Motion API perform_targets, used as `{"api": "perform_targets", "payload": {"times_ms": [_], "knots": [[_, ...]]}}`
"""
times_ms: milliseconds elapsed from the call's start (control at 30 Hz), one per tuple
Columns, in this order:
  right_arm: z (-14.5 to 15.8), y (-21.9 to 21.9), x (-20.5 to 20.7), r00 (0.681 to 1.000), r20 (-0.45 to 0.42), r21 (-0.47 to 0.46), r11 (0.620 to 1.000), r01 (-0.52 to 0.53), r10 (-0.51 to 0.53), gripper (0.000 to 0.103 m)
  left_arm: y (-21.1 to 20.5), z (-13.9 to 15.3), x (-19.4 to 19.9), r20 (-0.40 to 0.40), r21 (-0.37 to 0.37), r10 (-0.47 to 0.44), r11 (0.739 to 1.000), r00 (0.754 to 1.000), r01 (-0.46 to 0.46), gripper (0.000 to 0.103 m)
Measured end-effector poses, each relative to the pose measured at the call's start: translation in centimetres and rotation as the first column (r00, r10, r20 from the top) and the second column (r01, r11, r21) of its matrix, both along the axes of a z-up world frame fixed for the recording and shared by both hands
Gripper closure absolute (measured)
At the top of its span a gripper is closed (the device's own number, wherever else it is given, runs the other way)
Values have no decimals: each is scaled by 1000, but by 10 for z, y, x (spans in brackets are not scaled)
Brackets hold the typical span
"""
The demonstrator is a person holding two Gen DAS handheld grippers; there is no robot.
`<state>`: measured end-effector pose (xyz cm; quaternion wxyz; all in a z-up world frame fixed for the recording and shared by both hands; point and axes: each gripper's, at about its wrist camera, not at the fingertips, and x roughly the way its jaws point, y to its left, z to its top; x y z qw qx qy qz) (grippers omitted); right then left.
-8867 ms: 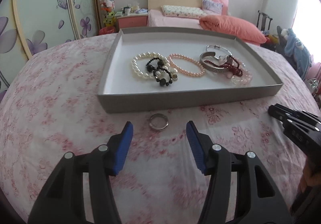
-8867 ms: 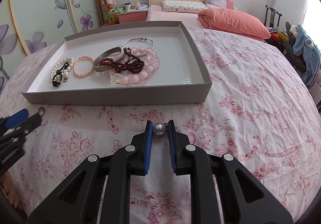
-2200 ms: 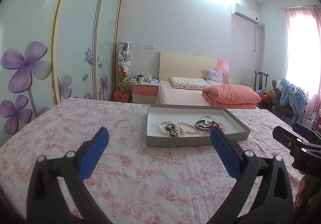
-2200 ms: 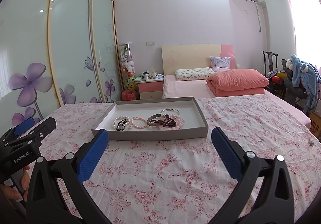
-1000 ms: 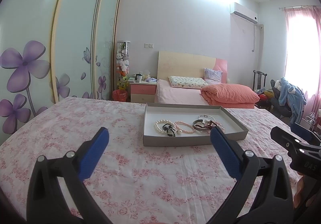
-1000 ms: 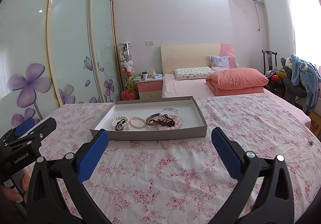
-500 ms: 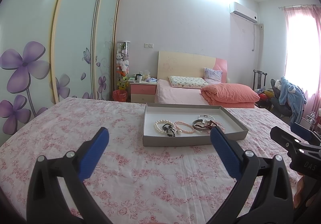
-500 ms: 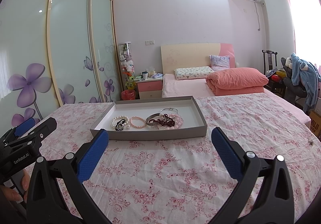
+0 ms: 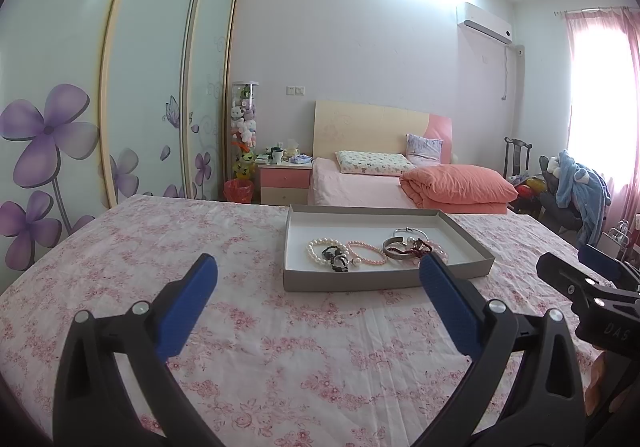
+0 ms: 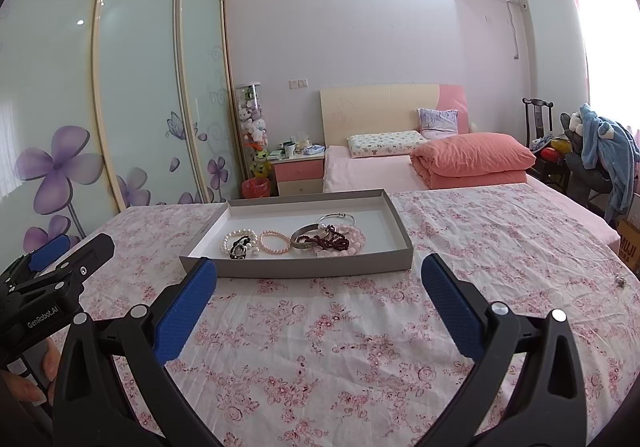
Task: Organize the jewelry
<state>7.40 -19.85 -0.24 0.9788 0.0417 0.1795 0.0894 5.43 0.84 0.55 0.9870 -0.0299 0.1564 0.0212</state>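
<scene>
Both wrist views toward shared tray (image 9: 384, 279)

A left gripper (image 9: 318, 293) fills the lower frame, its blue-padded jaws spread wide and empty above a pink floral bedspread (image 9: 280, 351). At centre sits a grey tray (image 9: 384, 281) holding a white pearl bracelet (image 9: 320, 247), a pink bead bracelet (image 9: 366, 251) and a silver bangle (image 9: 394, 250). The right gripper (image 9: 592, 283) enters at the right edge.
</scene>
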Motion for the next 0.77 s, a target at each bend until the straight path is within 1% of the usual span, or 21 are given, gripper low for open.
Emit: {"api": "perform_targets", "payload": {"times_ms": [767], "knots": [[0, 1, 0, 1000, 0, 1, 1000, 1, -1, 2, -4, 1, 0, -3, -1, 0, 1000, 1000, 0, 4]]}}
